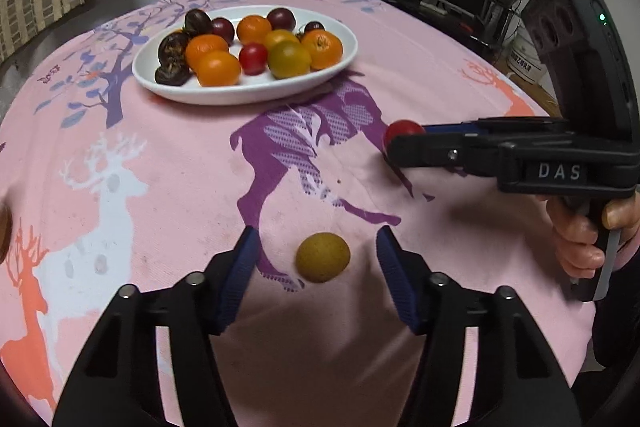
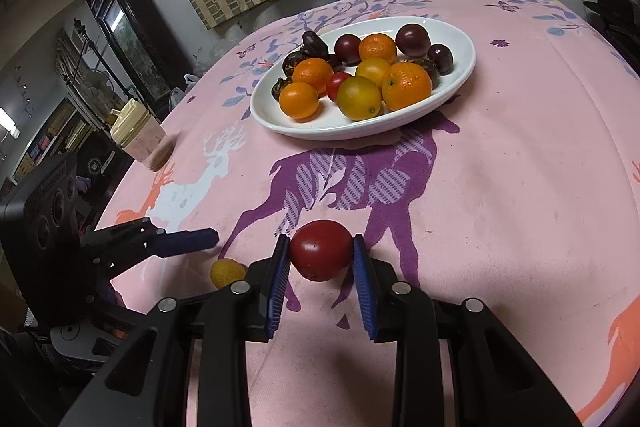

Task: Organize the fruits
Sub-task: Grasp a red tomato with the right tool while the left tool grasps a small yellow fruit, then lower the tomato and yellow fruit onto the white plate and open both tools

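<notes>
A small yellow-brown round fruit (image 1: 322,257) lies on the pink cloth between the fingers of my left gripper (image 1: 318,241); the blue pads stand apart from it on both sides, so the gripper is open. In the right wrist view the same fruit (image 2: 226,272) peeks out beside my left gripper's blue fingers (image 2: 188,241). My right gripper (image 2: 321,253) is shut on a red tomato-like fruit (image 2: 321,255), both pads pressing its sides. From the left wrist view the red fruit (image 1: 402,130) shows at that gripper's tip. A white oval plate (image 1: 256,93) holds oranges, dark plums and a red fruit.
A white oval plate (image 2: 304,129) of fruit sits at the far middle of the table. A lidded jar (image 2: 138,141) stands near the table's left edge. A person's hand (image 1: 584,239) holds the right gripper's handle. Shelves and a monitor stand beyond the table.
</notes>
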The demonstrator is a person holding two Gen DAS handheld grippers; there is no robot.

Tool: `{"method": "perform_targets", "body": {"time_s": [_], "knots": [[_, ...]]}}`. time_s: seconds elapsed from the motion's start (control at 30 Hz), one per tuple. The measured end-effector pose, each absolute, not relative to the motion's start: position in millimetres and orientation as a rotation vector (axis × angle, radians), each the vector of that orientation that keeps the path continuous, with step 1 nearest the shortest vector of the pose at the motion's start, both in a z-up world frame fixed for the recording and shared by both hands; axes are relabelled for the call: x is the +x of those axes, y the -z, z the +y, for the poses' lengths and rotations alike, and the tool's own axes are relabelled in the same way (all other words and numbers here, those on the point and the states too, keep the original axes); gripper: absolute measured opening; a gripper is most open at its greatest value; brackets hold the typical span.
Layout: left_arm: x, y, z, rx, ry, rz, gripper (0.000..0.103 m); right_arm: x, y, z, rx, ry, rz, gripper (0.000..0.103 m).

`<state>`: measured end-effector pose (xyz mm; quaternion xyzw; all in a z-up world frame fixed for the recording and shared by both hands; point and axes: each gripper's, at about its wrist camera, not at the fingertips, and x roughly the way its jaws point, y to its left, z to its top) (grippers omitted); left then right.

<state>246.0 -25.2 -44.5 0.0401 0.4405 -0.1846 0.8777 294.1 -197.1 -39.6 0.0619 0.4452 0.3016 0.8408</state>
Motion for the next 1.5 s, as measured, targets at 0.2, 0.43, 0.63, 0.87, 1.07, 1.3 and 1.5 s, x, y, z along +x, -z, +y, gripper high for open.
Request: {"method": "perform_targets", "body": {"time_s": [0.2,0.43,0.63,0.87,1.07,1.3,1.5], "knots": [[248,51,-27,0.09,0.383,0.947,0.039,292,39,-197,0.125,-0.639,0.941,0.032],[246,54,-31,0.137,0.381,0.941,0.034,292,39,-197,0.118,-0.633,0.937,0.032],[245,53,-32,0.15,0.377,0.939,0.031,292,38,-197,0.114,-0.628,0.932,0.032],[247,44,-22,0.098,0.394,0.945,0.028,295,37,-202,0.174,-0.675,0.943,0.032],[278,2,2,0.086,0.378,0.882,0.028,316,5,-197,0.167,-0.708,0.873,0.032],[364,-45,14,0.023,0.275,0.736,0.028,391,-26,-191,0.145,-0.569,0.731,0.032],[436,-29,5,0.03,0.193,0.759,0.028,452,0,-179,0.121,-0.5,0.767,0.033]]}}
